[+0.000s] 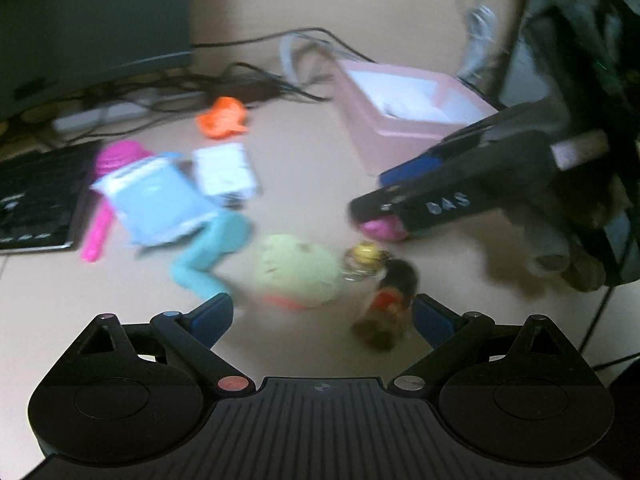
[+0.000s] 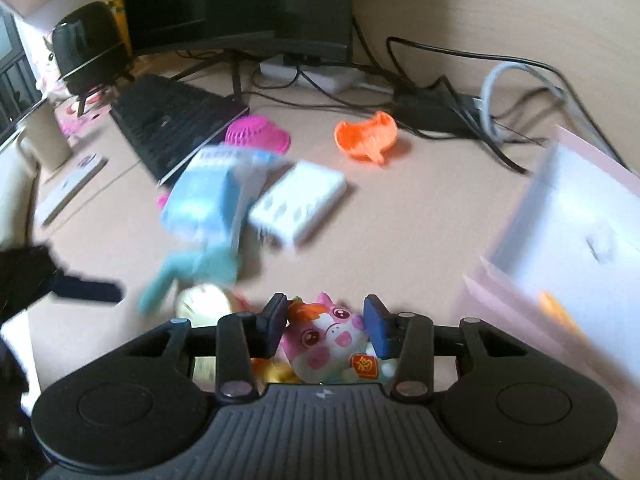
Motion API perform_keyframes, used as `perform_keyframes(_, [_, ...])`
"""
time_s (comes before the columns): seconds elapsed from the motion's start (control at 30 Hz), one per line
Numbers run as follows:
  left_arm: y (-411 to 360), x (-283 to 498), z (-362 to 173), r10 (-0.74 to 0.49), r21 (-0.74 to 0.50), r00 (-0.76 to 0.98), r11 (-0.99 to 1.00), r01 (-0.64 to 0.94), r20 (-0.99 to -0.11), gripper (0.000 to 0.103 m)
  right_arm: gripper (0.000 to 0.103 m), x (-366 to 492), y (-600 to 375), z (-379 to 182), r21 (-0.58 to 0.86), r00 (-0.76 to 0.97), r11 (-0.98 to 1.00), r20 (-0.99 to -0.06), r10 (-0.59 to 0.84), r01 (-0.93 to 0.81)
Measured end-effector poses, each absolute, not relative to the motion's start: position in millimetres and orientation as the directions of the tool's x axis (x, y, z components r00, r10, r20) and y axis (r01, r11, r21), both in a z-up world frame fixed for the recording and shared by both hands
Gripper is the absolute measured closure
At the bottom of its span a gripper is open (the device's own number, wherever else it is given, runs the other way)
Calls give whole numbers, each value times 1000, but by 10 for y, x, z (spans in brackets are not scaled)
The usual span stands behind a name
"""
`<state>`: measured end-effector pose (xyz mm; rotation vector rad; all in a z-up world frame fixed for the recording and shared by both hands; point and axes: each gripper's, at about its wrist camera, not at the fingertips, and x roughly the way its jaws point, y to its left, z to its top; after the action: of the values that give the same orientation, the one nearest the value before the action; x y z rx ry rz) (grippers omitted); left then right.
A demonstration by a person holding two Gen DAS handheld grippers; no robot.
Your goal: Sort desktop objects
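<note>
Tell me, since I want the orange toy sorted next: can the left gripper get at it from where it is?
Probably yes. The orange toy lies alone on bare desk with nothing on it. The left gripper stands open, but the yellow plush and blue packet lie between, so it would likely go over them.

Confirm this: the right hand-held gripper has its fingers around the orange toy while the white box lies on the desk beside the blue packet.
Not quite. In the right wrist view, the right hand-held gripper has its fingers around the pink cartoon toy, not the orange toy, which lies far off near the cables. The white box does lie beside the blue packet.
</note>
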<state>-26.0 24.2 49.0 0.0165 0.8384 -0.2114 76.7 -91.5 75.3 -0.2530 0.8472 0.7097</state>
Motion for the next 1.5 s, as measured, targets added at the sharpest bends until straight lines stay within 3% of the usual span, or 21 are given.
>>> perform_keyframes(0.13, [10,-210,441,-202,-55,624,968,247,-755,4,61,508,-1377,782,-98,609,822,-721,330,-561])
perform_keyframes(0.23, [-127,-178,414,-244,-90,596,957,277,-765,4,58,402,-1752,892,-41,641,873,-696,324,-486])
perform_keyframes(0.33, [-323,-161,409,-308,-133,570,935,328,-761,3,48,255,-2007,971,-14,677,902,-665,314,-432])
perform_keyframes(0.5, [-547,-194,422,-397,-187,535,896,404,-746,3,47,141,-2226,918,22,685,921,-662,304,-388])
perform_keyframes(0.6, [-578,-176,386,-352,-155,539,913,377,-765,3,46,79,-2280,884,19,685,917,-660,311,-398])
perform_keyframes(0.77, [-616,-202,360,-342,-147,527,915,377,-778,3,32,132,-2085,821,-26,678,867,-634,371,-498])
perform_keyframes(0.9, [-595,-290,374,-298,-109,546,930,352,-783,3,30,298,-1802,682,-72,635,802,-654,411,-593])
perform_keyframes(0.93, [-572,-301,380,-280,-98,555,937,335,-783,3,30,346,-1734,643,-79,629,795,-660,411,-602])
perform_keyframes(1.0, [-531,-305,399,-258,-94,572,949,300,-778,3,47,407,-1668,585,-65,609,795,-682,405,-603])
perform_keyframes(1.03, [-516,-303,410,-247,-95,582,956,279,-775,3,48,405,-1668,587,-55,613,807,-682,399,-587])
perform_keyframes(1.27, [-334,-292,481,-123,-18,643,986,168,-756,3,47,21,-1937,637,-126,701,887,-666,255,-444])
perform_keyframes(1.5, [145,-277,597,39,8,666,999,-50,-745,3,39,-296,-1680,838,-4,593,747,-611,524,-664])
